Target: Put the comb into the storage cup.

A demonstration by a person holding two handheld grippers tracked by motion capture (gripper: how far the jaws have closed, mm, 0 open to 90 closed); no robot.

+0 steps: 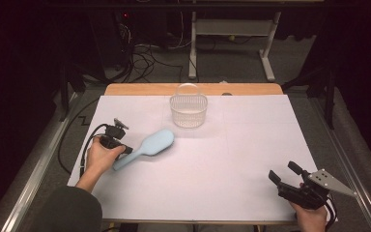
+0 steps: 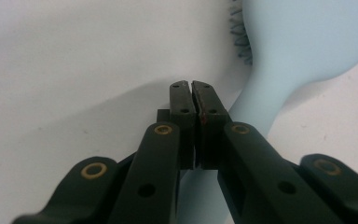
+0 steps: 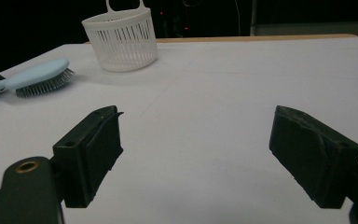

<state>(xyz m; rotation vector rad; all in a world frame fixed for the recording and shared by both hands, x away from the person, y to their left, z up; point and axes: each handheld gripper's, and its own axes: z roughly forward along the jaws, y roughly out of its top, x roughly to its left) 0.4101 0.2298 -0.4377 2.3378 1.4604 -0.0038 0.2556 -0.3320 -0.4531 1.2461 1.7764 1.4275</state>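
On the white-covered desk [image 1: 222,159] a pale blue plastic hairbrush [image 1: 147,147] lay bristles down, its head pointing toward a white slotted plastic basket [image 1: 189,110] with a loop handle that stood near the far edge, apart from the brush. The left claw [image 1: 127,150] rested at the brush's handle end. In the left gripper view its jaws stood pressed together with nothing between them, and the blue handle [image 2: 256,100] ran just beside them on the right, so the brush was not gripped. The right claw [image 3: 196,149] hovered low over the near right corner of the desk, its jaws wide apart and empty, well away from both brush and basket.

Judged from this, the work looked barely begun: if the brush was meant for the basket, it had not been lifted. The left claw would need to part, straddle the handle and clamp before any carrying could start.
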